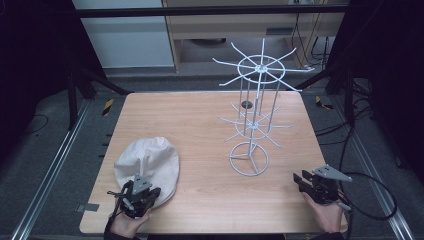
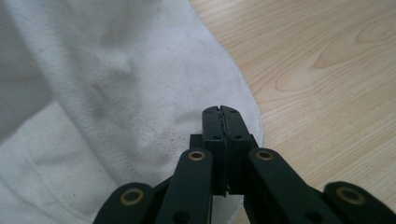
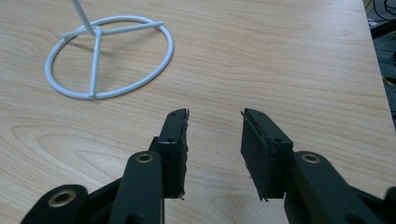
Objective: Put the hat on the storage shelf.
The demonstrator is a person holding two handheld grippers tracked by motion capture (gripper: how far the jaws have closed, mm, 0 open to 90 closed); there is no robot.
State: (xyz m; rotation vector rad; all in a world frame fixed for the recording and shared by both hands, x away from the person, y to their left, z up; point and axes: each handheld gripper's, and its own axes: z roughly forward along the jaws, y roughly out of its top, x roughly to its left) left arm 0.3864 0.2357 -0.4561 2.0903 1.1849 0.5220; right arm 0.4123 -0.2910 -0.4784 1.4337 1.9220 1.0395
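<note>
Jaws of the left gripper (image 2: pixel 221 116) are pressed together at the near edge of the cap (image 1: pixel 147 165), which lies ahead of it, whether pinching cloth I cannot tell. Rack (image 1: pixel 252 117) stands far right of the cap, nearer the right gripper (image 3: pixel 215 128), whose jaws gape empty

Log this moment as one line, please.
left claw: shut, at white cap edge | right claw: open, nothing between | wire rack: upright on table

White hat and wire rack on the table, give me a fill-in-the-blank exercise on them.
1. The white hat lies on the table's ____ side in the high view.
2. The left gripper's jaws are ____.
3. The wire rack stands on a ____-shaped base.
4. The right gripper's jaws hold ____.

Missing words: left; shut; ring; nothing
</note>
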